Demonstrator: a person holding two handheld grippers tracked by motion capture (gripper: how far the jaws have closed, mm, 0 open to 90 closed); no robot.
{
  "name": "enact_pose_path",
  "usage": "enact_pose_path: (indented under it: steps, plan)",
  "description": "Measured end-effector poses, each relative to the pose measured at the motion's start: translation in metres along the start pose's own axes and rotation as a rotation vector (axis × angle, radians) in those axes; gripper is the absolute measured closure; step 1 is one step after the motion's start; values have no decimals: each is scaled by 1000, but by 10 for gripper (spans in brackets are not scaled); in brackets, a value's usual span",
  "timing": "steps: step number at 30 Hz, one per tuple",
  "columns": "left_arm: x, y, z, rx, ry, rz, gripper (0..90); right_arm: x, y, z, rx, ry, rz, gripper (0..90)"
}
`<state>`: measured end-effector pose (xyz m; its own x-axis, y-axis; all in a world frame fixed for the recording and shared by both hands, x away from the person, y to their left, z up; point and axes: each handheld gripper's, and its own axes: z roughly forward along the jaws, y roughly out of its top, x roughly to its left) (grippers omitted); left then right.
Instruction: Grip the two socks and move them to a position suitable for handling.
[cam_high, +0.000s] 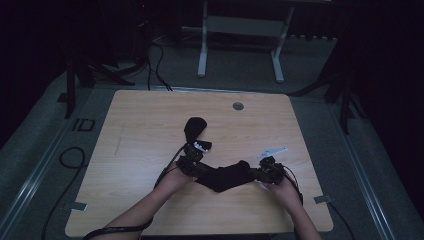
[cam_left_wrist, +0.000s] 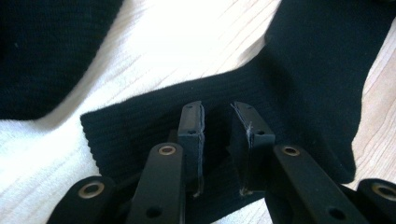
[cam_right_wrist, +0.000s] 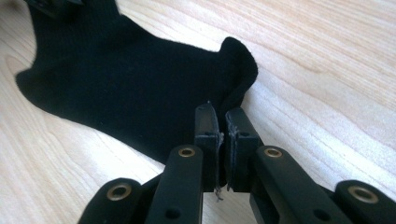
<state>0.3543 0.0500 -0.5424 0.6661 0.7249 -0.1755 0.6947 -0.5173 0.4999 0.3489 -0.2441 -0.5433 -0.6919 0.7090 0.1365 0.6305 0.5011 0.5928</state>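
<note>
Here a black sock (cam_high: 223, 176) is stretched flat near the table's (cam_high: 145, 130) front edge. Its right end is clamped between the right gripper's (cam_right_wrist: 222, 122) closed jaws. The left gripper (cam_left_wrist: 218, 120) is set over the left end, jaws slightly apart. A second black sock (cam_high: 195, 129) lies just beyond.

The high view looks forward and down from above the person's side, taking in the whole wooden desk (cam_high: 150, 130) and the floor beyond it. The left gripper view sits very close above a black sock (cam_left_wrist: 299, 79), looking along its own tongs. The right gripper view is equally near, low over the desk. All three views share this sock.
</note>
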Motion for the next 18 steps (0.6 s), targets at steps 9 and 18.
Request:
enact_pose_path:
  steps: [9, 18]
  plan:
    - [-10, -25, -10, -5, -21, 7, 773, -1, -8, -1, 12, 18, 12, 848]
    - [-9, -58, -29, -9, -37, -8, 771, 6, -13, -12, -18, -23, 4, 695]
